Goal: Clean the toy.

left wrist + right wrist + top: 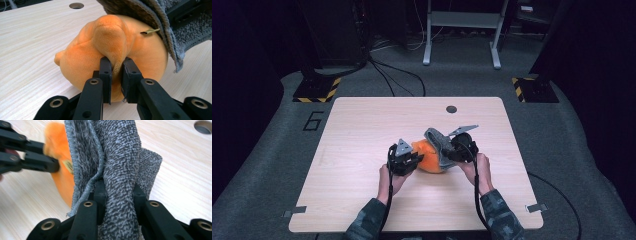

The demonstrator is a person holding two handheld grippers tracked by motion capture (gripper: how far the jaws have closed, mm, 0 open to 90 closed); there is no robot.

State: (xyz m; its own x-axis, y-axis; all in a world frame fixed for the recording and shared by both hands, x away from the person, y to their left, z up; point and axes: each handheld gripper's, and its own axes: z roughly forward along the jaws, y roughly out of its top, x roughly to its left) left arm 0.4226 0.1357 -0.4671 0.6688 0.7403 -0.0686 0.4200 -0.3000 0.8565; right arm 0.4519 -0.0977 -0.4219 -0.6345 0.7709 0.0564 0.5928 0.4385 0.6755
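Observation:
An orange plush toy (430,157) lies on the wooden table (362,130), near its middle. My left gripper (116,72) is shut on a soft fold of the orange plush toy (110,42). A grey cloth (438,142) drapes over the toy's right side. My right gripper (118,195) is shut on a bunched fold of the grey cloth (117,157). In the right gripper view the orange plush toy (60,170) sits behind the cloth, with the left gripper (53,165) at its left. A small tag (150,31) sticks out of the plush by the cloth's edge.
A round hole (451,109) is set in the table's far side. Beyond the table stand a grey metal frame (462,30), cables and black bases with yellow-striped edges (317,90). Bare wood surrounds the toy on all sides.

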